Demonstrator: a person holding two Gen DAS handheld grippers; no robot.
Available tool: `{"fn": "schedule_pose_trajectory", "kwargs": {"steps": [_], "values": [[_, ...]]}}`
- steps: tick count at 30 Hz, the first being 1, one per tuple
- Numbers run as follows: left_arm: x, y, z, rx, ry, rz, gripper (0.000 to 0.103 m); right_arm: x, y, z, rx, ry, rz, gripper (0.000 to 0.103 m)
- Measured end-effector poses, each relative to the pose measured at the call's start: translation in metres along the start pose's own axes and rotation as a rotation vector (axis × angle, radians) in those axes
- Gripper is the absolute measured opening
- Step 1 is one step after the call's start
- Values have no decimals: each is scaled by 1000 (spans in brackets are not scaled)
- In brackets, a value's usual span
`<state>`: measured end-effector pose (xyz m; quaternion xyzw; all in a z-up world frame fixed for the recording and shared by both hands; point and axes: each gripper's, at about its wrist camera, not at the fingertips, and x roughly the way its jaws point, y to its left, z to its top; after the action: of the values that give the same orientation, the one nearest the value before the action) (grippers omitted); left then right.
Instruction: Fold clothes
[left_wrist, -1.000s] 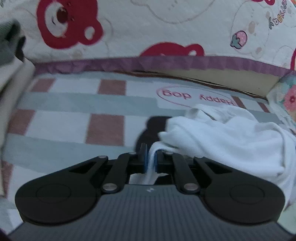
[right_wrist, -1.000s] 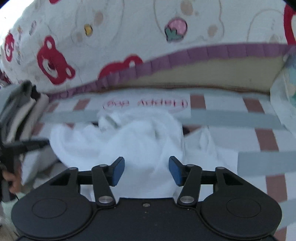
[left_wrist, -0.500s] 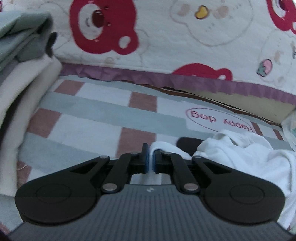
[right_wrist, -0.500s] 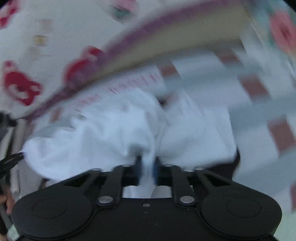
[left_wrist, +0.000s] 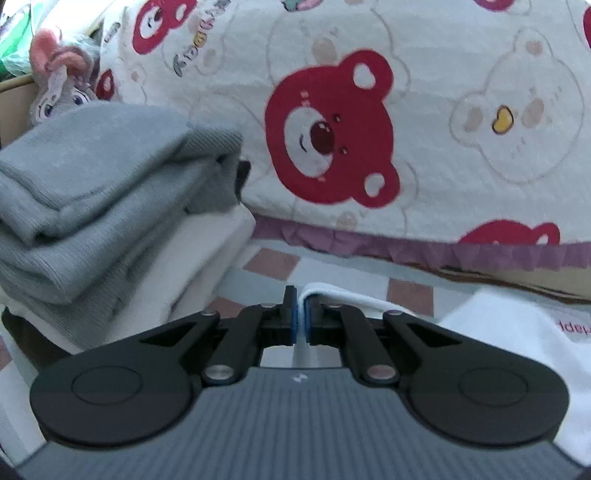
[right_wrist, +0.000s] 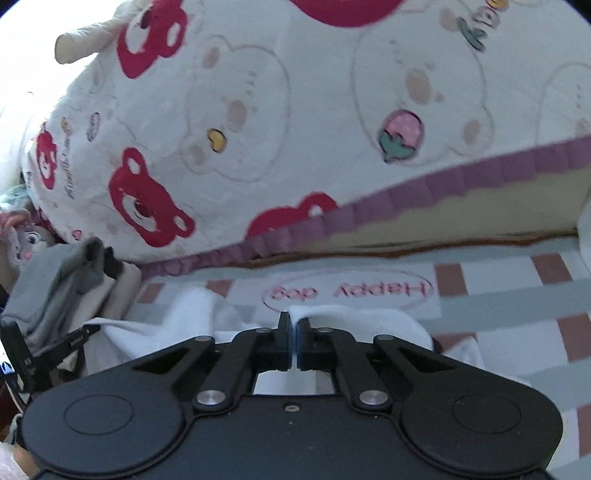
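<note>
Both claws, left gripper (left_wrist: 302, 317) and right gripper (right_wrist: 294, 341), pinch the white garment (right_wrist: 369, 325) shut; you keep the edge between them taut, level.

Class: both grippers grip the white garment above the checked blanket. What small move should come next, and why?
Probably draw the left gripper and right gripper apart to stretch the white garment flat. Both are shut on its edges, yet cloth between them still lies bunched on the checked blanket.
</note>
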<state>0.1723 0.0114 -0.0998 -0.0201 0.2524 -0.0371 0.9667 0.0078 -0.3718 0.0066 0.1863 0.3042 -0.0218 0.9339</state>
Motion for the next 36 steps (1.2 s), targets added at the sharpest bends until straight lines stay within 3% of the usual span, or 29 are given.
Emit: {"fn": "schedule_pose_trajectory", "kwargs": {"steps": [4,7,12,14,17,20,23,25,28,31,36], "values": [[4,12,2,-23,20,23,4,-14,15,29,-86,-140,-74,4],[12,21,-1,-49,46,52,4,-7,10,45,-119,-168,-155,4],[14,23,-6,-43,44,64,4,10,-10,46,-115,-160,-296,3],[14,18,-6,-9,44,53,5,22,-23,41,-104,-119,-362,3],[22,12,-10,27,104,39,8,33,-44,29,-104,-67,-416,6],[29,15,-15,4,179,15,9,30,-55,13,-59,-71,-418,16],[30,22,-17,-37,227,-1,11,18,-57,-9,-44,-46,-421,18],[26,25,-17,-53,237,-1,22,7,-54,-26,-66,-22,-431,23],[22,29,-16,-65,270,-20,33,-12,-37,-57,-217,27,-458,46],[11,32,-18,-86,331,-120,33,-25,-18,-91,-402,98,-431,49],[-23,8,-25,-81,462,-373,33,-17,20,-154,-450,286,-191,48]]}}
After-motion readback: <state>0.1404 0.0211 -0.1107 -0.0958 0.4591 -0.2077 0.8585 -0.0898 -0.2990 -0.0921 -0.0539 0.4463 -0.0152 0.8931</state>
